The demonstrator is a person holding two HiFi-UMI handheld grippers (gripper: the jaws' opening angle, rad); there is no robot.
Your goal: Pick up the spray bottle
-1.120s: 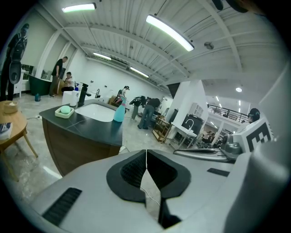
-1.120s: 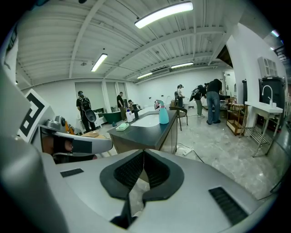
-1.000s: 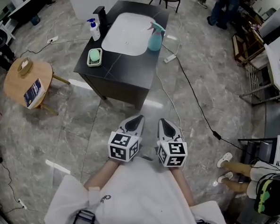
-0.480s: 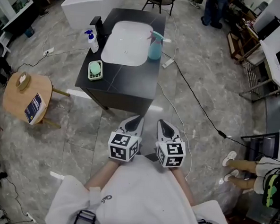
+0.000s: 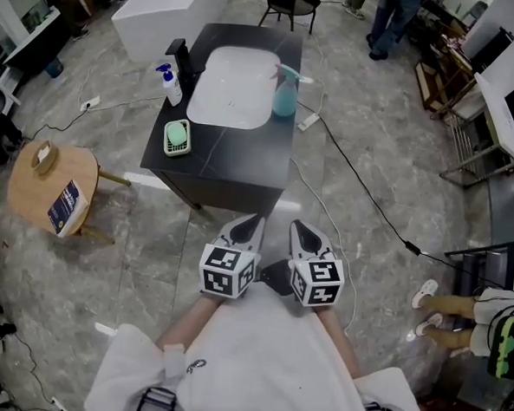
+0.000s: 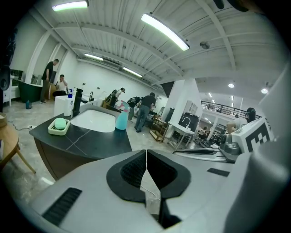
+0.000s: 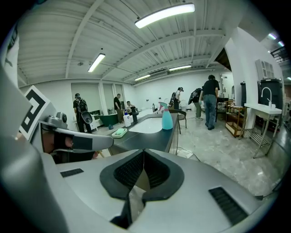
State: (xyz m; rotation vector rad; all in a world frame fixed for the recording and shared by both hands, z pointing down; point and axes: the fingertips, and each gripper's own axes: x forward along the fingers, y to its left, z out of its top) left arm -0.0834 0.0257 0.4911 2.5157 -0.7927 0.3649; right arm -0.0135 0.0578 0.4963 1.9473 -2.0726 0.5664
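Head view, looking steeply down: the turquoise spray bottle (image 5: 284,96) stands upright on a black counter (image 5: 233,164), at the 3 o'clock edge of a white basin (image 5: 232,88) set into the top, with its trigger head pointing toward 3 o'clock. No gripper touches it. At the basin's 9 o'clock side stand a white pump bottle (image 5: 171,84) and a black faucet (image 5: 181,53); at 7 o'clock lies a green soap bar in a pale dish (image 5: 177,138).

Well apart from the counter, toward 6 o'clock, the person holds both tools side by side close to the body, tips aimed at 12 o'clock toward the counter. The left gripper (image 5: 249,226) has its jaws pressed together with nothing between them, as its own view confirms (image 6: 146,157); there the bottle (image 6: 122,119) shows small at 11 o'clock. The right gripper (image 5: 304,231) is likewise closed and empty (image 7: 143,157), with the bottle (image 7: 167,118) just past 12 o'clock.

A black cable (image 5: 362,185) trails over the grey marble floor at the counter's 3 o'clock side. At 8 o'clock from the counter sits a round wooden table (image 5: 32,191) bearing what may be a blue book (image 5: 66,208).
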